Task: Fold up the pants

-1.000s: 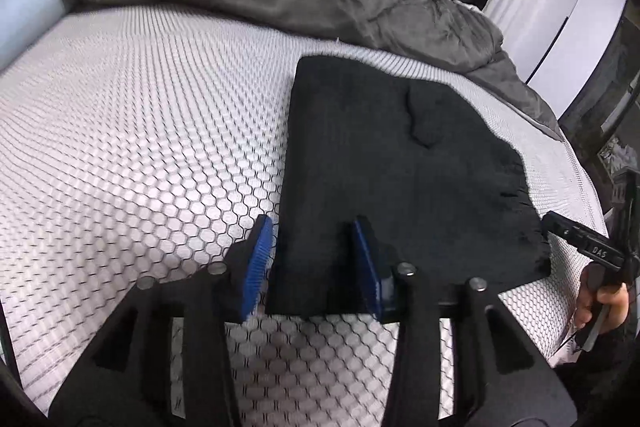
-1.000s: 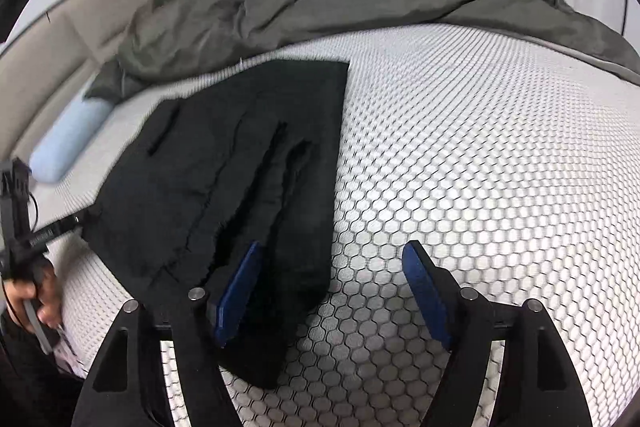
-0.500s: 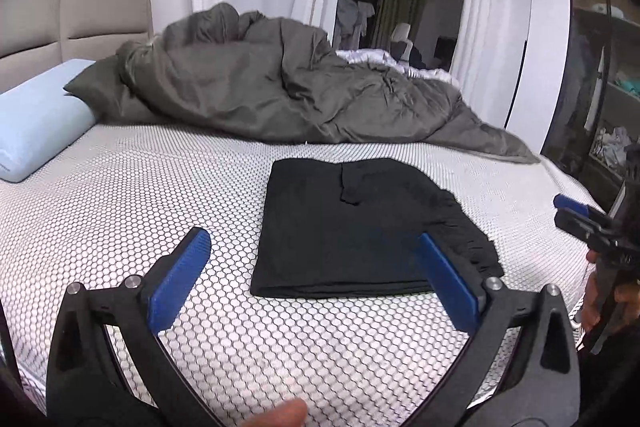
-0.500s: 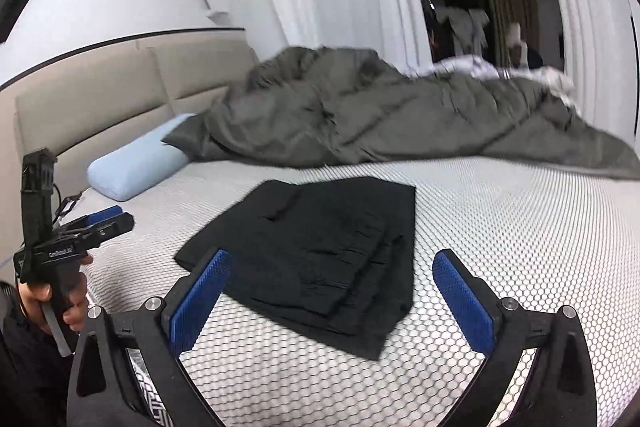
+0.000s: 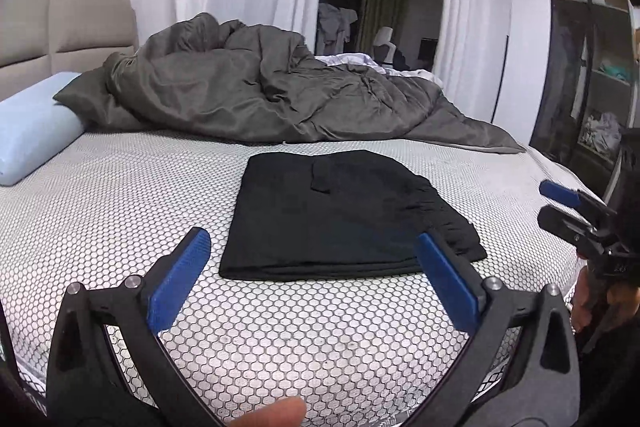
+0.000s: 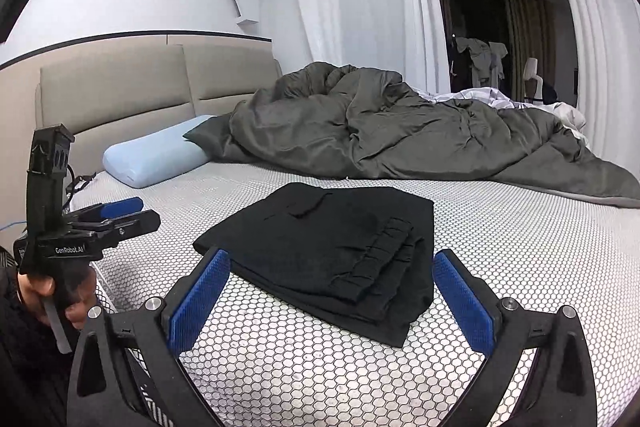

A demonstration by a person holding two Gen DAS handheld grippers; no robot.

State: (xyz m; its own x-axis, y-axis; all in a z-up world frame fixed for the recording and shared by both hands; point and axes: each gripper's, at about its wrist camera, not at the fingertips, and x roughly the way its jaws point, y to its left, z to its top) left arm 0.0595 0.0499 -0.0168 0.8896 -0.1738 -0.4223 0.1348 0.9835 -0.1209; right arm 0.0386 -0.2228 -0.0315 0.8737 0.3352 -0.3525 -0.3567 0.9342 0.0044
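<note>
The black pants (image 5: 336, 215) lie folded into a flat rectangle on the white honeycomb-patterned mattress (image 5: 120, 211); they also show in the right wrist view (image 6: 332, 247). My left gripper (image 5: 316, 275) is open and empty, held back from the pants' near edge. My right gripper (image 6: 332, 291) is open and empty, just short of the pants' waistband side. Each gripper shows in the other's view: the right one at the far right (image 5: 568, 211), the left one at the far left (image 6: 116, 217).
A crumpled grey duvet (image 5: 260, 99) covers the far half of the bed. A light blue pillow (image 5: 32, 131) lies at the left by the beige headboard (image 6: 132, 87). White curtains and a dark doorway stand behind. The mattress edge is close below both grippers.
Both grippers have let go of the pants, opened wide and pulled back and up from the bed. The pants now lie still, folded flat.
</note>
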